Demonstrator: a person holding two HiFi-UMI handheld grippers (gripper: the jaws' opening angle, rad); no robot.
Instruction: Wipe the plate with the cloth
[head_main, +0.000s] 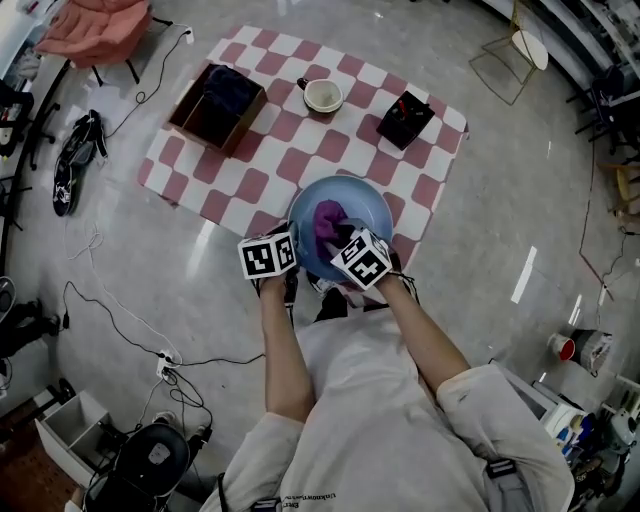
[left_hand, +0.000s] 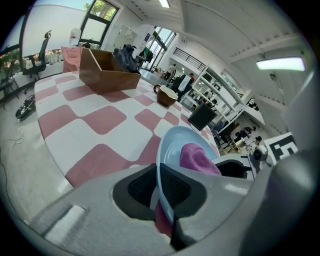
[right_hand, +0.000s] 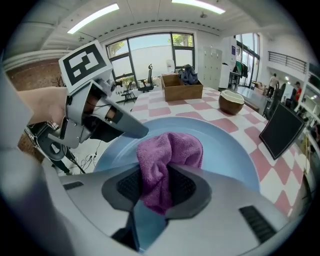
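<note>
by the far edge of the desk (head_main: 270, 150) sit a box (head_main: 218, 105), a cup (head_main: 323, 95) and a black case (head_main: 404, 118). at the near edge the left gripper (left_hand: 162, 192) pinches the blue plate (head_main: 365, 205), hollow side up. the right gripper (right_hand: 155, 185) squeezes the purple cloth (right_hand: 170, 150) on it.

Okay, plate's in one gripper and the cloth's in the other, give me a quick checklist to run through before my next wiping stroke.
1. Left gripper clamped on the blue plate at its rim: ok.
2. Right gripper shut on the purple cloth: ok.
3. Cloth lies on the plate's inner face, ready to rub: ok.
4. Enough cloth sticks out past the jaws so they don't scrape the plate: ok, a thick fold bulges ahead.
5. Plate's underside resting on the checked mat or lifted: cannot tell.
6. Cup, brown box and black case stand apart from the plate: ok.
</note>
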